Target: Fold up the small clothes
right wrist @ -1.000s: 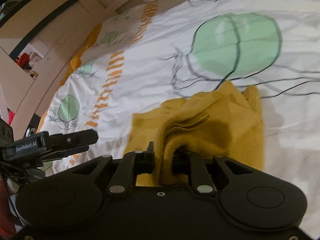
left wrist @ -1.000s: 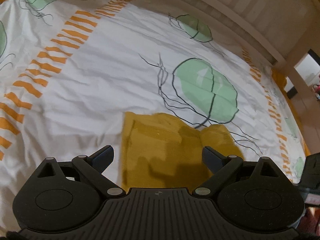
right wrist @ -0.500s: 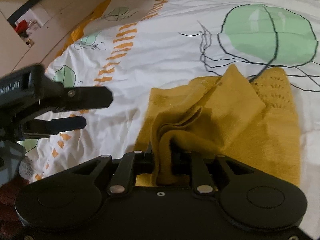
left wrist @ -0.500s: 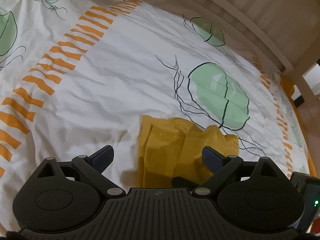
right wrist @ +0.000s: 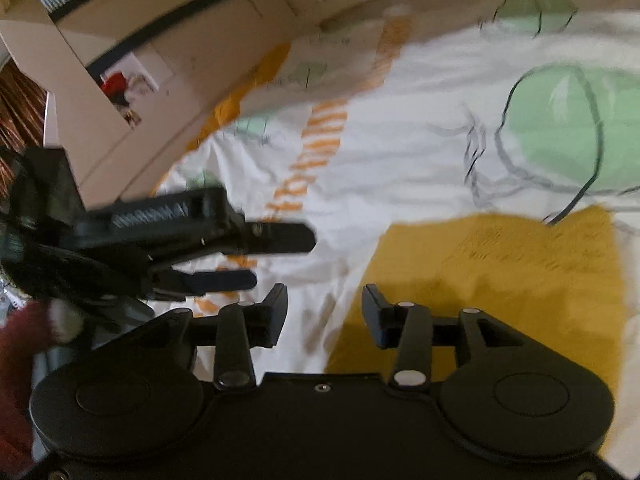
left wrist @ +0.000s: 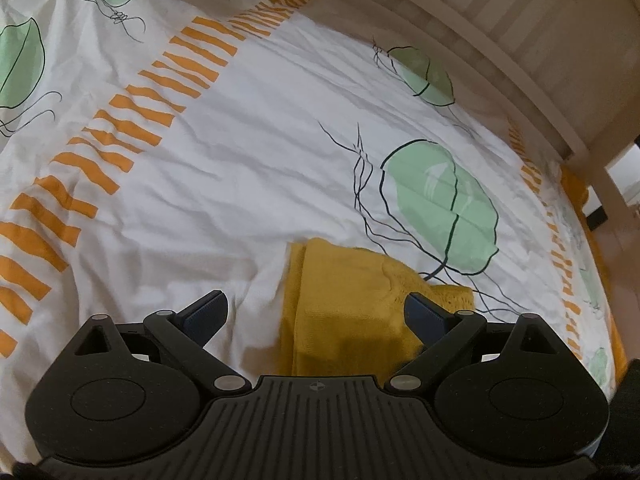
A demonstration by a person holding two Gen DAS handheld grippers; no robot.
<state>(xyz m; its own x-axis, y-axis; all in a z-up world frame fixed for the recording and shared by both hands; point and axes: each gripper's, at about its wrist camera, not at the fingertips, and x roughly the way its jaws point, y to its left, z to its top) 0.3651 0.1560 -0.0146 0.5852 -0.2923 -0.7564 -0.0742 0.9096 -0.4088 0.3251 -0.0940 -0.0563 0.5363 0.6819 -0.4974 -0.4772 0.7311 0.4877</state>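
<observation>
Yellow knit garment [left wrist: 348, 308] lies folded on the white patterned bedsheet [left wrist: 240, 168], just ahead of both tools. The left gripper [left wrist: 316, 312] hangs above it, tongs spread wide and empty. The right gripper [right wrist: 324, 312] is opening, nothing between its tongs. The loose top layer could spring back or get snagged by a fingertip. Open sheet spreads left; the wooden bed frame [left wrist: 500, 40] borders the far side.
</observation>
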